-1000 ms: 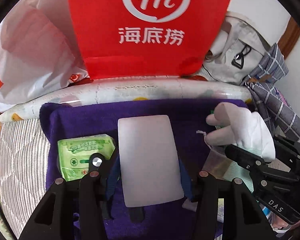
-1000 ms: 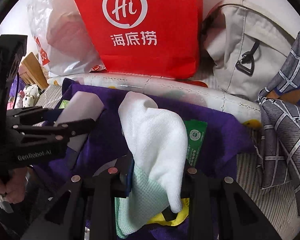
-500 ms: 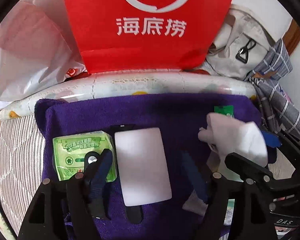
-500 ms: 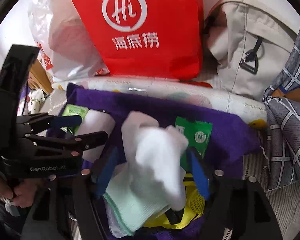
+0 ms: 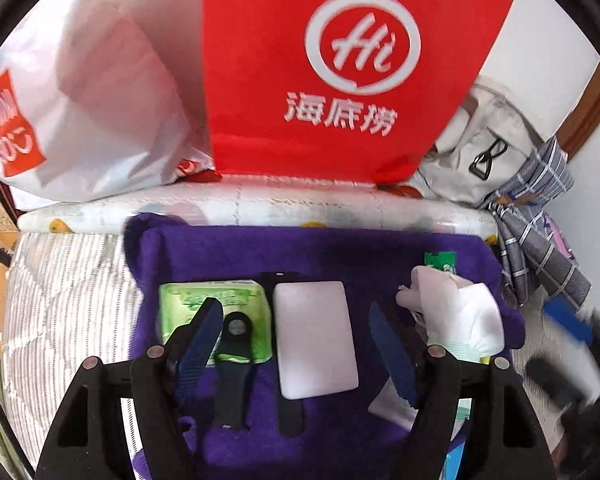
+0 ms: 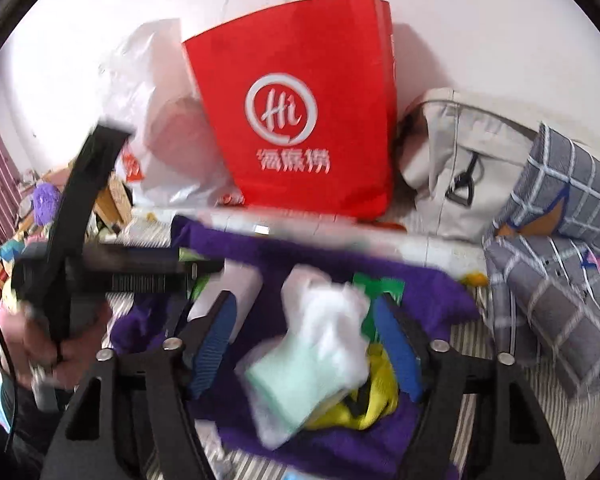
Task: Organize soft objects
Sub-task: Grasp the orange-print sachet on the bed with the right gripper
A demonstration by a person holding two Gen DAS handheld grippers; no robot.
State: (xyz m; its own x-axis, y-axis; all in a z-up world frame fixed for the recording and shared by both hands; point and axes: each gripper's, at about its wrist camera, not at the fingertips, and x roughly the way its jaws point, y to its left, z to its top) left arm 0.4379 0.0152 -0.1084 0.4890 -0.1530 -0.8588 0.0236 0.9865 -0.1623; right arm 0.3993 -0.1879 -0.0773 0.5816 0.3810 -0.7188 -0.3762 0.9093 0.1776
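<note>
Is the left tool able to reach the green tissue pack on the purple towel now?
Probably yes. The left tool is open above the purple towel, and the green tissue pack lies uncovered beside the white rectangular block, right under one finger.

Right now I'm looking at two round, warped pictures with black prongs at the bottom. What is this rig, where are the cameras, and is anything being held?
A person holds a two-finger gripper in each hand; a wide-angle camera on each looks along its fingers. One picture comes from the left gripper, the other from the right gripper. Both have just been opening and hold nothing. On the purple towel lie a white pad, a green tissue pack and a white cloth. A red bag stands behind.
</note>
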